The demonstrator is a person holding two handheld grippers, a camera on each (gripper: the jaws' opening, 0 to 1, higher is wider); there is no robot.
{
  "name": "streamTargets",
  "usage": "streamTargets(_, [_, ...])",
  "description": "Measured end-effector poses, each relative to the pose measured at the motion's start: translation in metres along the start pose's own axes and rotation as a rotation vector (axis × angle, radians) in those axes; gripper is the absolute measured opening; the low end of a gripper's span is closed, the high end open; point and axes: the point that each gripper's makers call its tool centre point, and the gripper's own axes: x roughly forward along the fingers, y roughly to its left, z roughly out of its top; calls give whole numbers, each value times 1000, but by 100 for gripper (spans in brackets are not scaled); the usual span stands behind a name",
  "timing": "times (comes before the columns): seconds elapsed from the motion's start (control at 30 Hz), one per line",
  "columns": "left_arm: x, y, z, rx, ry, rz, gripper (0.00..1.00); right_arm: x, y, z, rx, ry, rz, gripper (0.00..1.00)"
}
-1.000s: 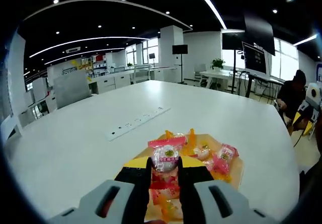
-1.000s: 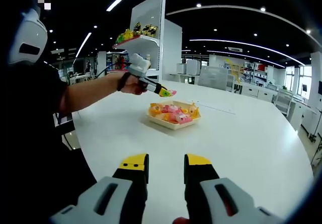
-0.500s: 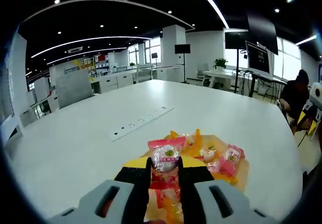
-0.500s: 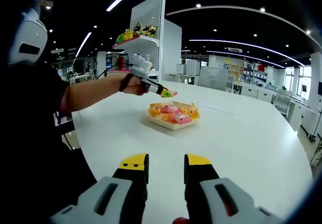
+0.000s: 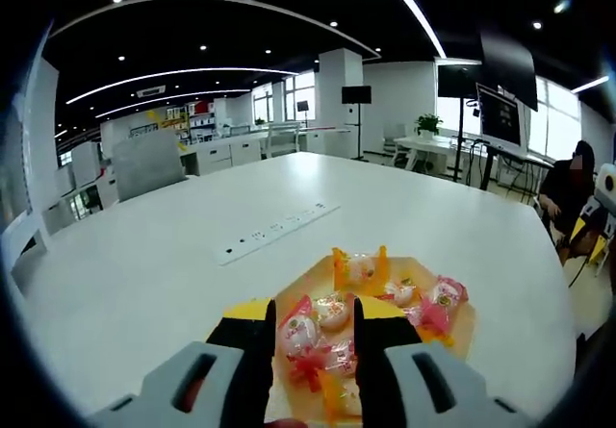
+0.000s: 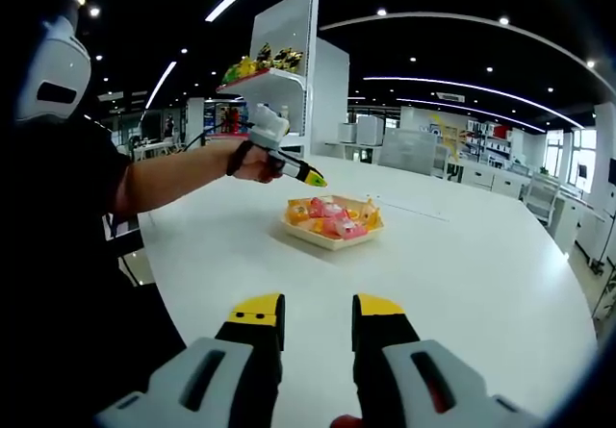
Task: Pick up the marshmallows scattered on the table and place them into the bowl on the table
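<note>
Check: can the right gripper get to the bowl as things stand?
Probably yes: the right gripper is open with bare table ahead up to the bowl; the left gripper hovers above its near-left edge.

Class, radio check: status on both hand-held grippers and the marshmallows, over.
Left hand-held gripper open above bowl. Marshmallows lie in bowl. Right hand-held gripper open, empty, back from bowl. Nothing in the way.

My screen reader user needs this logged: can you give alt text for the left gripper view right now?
The left tongs hang open over a shallow tan bowl of wrapped marshmallows on a white table. A wrapped marshmallow lies between the jaws, and a power strip lies further along the table.
</note>
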Motion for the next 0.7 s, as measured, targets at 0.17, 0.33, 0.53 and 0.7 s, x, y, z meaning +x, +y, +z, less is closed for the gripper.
streamTargets(0.17, [-5, 4, -1, -1, 1, 3, 33, 1, 3, 2, -6, -2, 6, 28])
streamTargets(0.33, [-10, 8, 0, -1, -1, 2, 33, 3, 6, 3, -7, -2, 11, 28])
streamTargets(0.53, [-22, -1, -2, -4, -10, -7, 33, 6, 9, 2, -5, -2, 18, 28])
streamTargets(0.7, [-31, -2, -3, -6, -17, -15, 34, 9, 11, 4, -8, -2, 25, 28])
